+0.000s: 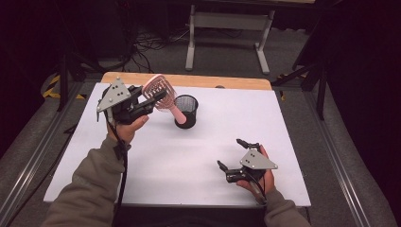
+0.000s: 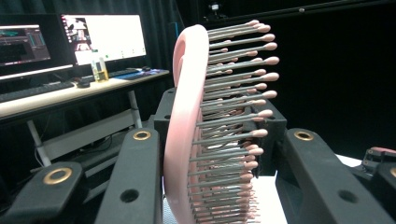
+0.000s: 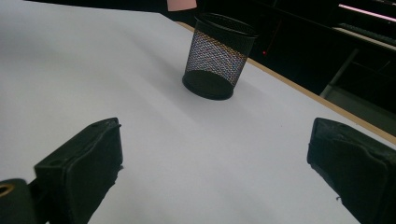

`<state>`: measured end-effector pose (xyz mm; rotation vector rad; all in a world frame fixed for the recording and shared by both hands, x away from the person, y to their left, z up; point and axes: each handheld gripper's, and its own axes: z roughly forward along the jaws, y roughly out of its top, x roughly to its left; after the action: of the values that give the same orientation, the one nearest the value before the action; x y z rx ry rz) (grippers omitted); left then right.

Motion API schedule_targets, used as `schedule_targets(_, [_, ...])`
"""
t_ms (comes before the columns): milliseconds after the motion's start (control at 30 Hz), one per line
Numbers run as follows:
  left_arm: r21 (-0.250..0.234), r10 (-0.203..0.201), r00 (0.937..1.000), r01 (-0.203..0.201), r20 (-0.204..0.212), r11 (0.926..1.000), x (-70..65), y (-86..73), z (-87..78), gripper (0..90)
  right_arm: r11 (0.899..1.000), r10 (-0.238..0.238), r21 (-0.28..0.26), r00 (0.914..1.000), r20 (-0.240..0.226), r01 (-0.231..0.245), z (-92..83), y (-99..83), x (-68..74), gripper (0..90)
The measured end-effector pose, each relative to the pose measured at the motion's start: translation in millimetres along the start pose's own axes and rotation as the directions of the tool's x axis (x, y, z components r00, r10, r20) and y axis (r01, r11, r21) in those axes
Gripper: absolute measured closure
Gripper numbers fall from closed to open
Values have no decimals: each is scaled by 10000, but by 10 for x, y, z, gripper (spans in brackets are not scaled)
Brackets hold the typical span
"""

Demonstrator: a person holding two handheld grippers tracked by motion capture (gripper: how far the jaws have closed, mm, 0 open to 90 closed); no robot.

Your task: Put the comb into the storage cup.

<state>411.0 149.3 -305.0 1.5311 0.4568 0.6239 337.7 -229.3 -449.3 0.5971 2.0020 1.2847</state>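
My left gripper (image 1: 156,100) is raised over the table's far left and is shut on a pink hairbrush (image 1: 159,89). The brush's handle (image 1: 178,115) slants down to the right and ends by the rim of a black mesh cup (image 1: 186,111); whether it touches the rim I cannot tell. In the left gripper view the brush head (image 2: 186,130) stands upright between the two black jaws, bristles pointing right. My right gripper (image 1: 230,152) rests low at the near right, open, nothing between its jaws. From the right gripper (image 3: 215,163) the cup (image 3: 217,55) stands ahead with the pink handle tip (image 3: 182,4) above it.
A white sheet (image 1: 189,161) covers the table, with a bare wooden strip (image 1: 198,81) along the far edge. A grey desk frame (image 1: 229,28) and floor cables lie beyond. Metal rails run along both sides. A desk with monitors (image 2: 102,37) shows behind the brush.
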Motion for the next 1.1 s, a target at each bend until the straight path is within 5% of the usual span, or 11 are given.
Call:
schedule_targets(700, [404,246,9994,-237,-226,9989,97,131,406,632,10000,-55,43,10000,-79,55,6,-1,7,43])
schedule_targets(1100, [591,30,9980,7,-631,9983,203,103,549,632,9999,-93,128,9999,-98,94,15,-4,11,45])
